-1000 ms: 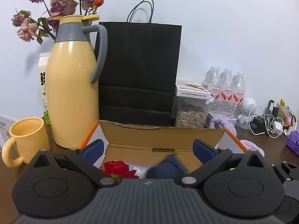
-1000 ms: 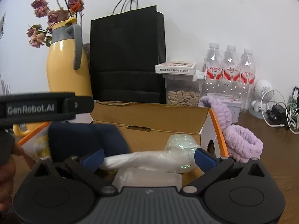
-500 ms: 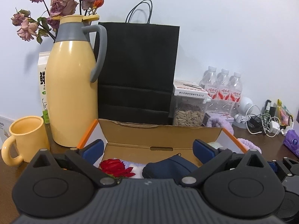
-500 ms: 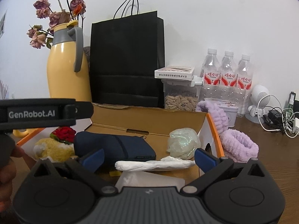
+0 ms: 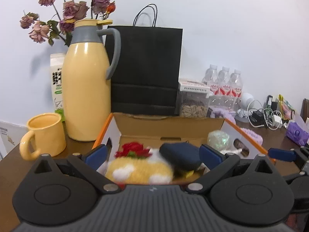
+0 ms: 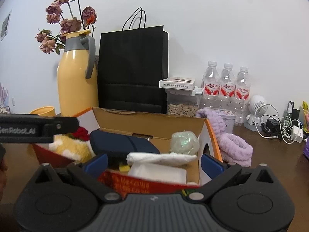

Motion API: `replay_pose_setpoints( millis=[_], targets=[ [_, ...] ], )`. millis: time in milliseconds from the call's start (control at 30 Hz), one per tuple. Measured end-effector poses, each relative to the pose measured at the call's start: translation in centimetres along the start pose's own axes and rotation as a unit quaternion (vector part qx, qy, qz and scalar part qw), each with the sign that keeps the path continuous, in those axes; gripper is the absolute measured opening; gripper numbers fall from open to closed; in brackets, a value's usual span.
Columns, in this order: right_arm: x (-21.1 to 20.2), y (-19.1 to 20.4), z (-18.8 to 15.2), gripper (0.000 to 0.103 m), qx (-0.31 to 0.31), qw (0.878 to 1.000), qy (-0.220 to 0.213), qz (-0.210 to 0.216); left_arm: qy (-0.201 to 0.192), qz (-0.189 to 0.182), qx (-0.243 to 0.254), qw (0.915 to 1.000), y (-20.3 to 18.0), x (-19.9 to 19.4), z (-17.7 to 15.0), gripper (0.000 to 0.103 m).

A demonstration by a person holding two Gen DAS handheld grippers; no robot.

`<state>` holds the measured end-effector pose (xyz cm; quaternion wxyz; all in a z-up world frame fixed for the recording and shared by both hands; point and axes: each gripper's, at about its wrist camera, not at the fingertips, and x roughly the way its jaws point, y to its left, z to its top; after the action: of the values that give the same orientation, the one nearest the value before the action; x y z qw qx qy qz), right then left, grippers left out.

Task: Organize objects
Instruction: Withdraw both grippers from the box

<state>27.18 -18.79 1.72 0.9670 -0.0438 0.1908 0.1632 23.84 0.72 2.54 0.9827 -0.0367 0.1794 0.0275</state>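
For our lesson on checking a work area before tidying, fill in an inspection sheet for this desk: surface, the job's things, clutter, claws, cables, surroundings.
Surface: brown wooden desk, crowded along the wall.
Job's things: open cardboard box holding a yellow plush toy with a red flower, a navy pouch, an iridescent ball and a white cloth roll.
Clutter: yellow jug, yellow mug, black paper bag, seed jar, three water bottles, purple fluffy band.
Claws: left claw open over the box; right claw open over the box.
Cables: tangled chargers at the right.
Surroundings: white wall, dried roses.
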Motion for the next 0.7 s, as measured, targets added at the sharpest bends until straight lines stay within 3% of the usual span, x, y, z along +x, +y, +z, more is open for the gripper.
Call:
replay_pose_setpoints(
  millis=[433, 700],
  targets=[
    [-4.5, 0.1, -3.3, 0.103, -0.005, 1.0, 0.018, -0.011, 0.052, 0.004, -0.003, 0.9987, 1.6, -3.0, -3.9, 0.103],
    [-5.9, -0.1, -4.8, 0.103, 0.006, 0.999, 0.037, -0.02, 0.056, 0.012, -0.011, 0.9983, 2.5, -4.8, -5.2, 0.103]
  ],
)
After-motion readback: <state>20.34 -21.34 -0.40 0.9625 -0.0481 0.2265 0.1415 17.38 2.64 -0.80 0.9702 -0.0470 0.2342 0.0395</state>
